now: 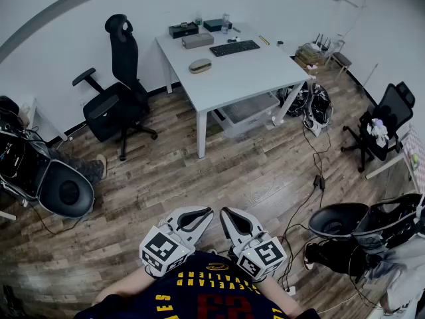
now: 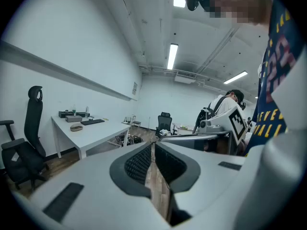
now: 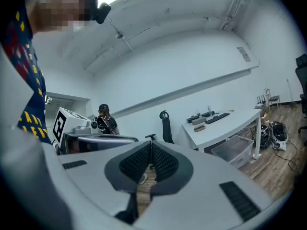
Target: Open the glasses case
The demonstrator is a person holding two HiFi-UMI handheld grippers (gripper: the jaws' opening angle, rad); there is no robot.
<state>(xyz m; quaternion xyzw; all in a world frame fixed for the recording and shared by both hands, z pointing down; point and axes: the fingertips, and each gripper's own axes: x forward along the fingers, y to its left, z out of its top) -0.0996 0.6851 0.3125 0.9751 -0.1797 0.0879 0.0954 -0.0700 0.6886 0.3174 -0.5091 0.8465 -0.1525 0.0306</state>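
The glasses case (image 1: 199,65) is a tan oval lying shut on the white table (image 1: 246,72) far across the room. It also shows small in the left gripper view, glasses case (image 2: 76,127), and in the right gripper view, glasses case (image 3: 199,128). Both grippers hang close to the person's chest, side by side, over the wooden floor and far from the table. My left gripper (image 1: 202,214) is shut with nothing between its pads (image 2: 139,163). My right gripper (image 1: 227,215) is shut as well, and its pads (image 3: 165,163) are empty.
A keyboard (image 1: 234,47) and small boxes (image 1: 197,40) share the table. Beside the table stands a black office chair (image 1: 123,78), with a plastic bin (image 1: 249,111) under it. Cables (image 1: 317,171) trail on the floor; more chairs (image 1: 385,121) stand at right. Another person (image 2: 225,104) stands nearby.
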